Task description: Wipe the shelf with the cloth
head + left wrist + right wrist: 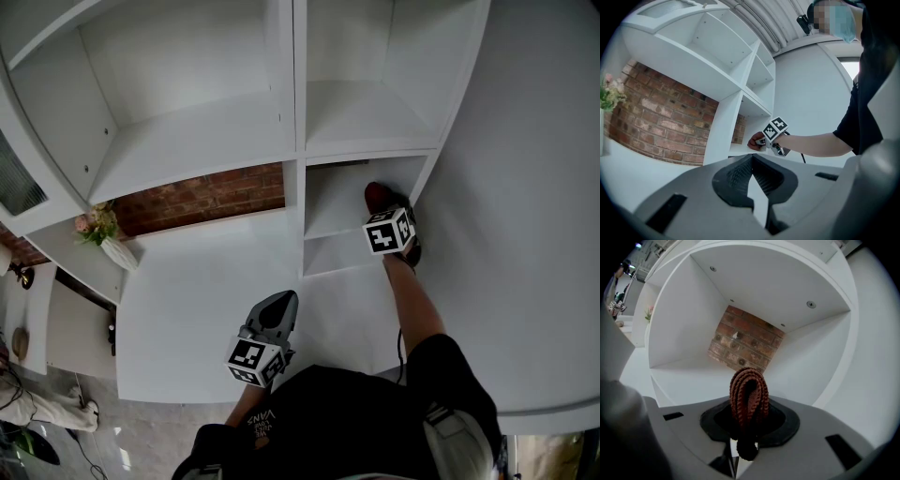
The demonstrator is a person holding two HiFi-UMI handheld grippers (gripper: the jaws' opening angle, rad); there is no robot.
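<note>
A folded reddish-brown knitted cloth (749,392) stands upright between the jaws of my right gripper (748,420), which is shut on it. In the head view that right gripper (382,214) reaches into the lower right cubby (333,192) of the white shelf unit, cloth (377,196) foremost. From the right gripper view, the cloth is above the cubby's white floor (689,376), short of the brick back wall (745,345). My left gripper (279,305) hovers over the white counter (187,309), shut and holding nothing. The left gripper view shows the cloth (753,140) at the cubby's mouth.
A vase of flowers (105,239) stands at the counter's left end against the brick wall (211,197). White dividers and upper shelves (187,141) frame the cubby closely. Cables and objects lie on the floor (37,412) at lower left.
</note>
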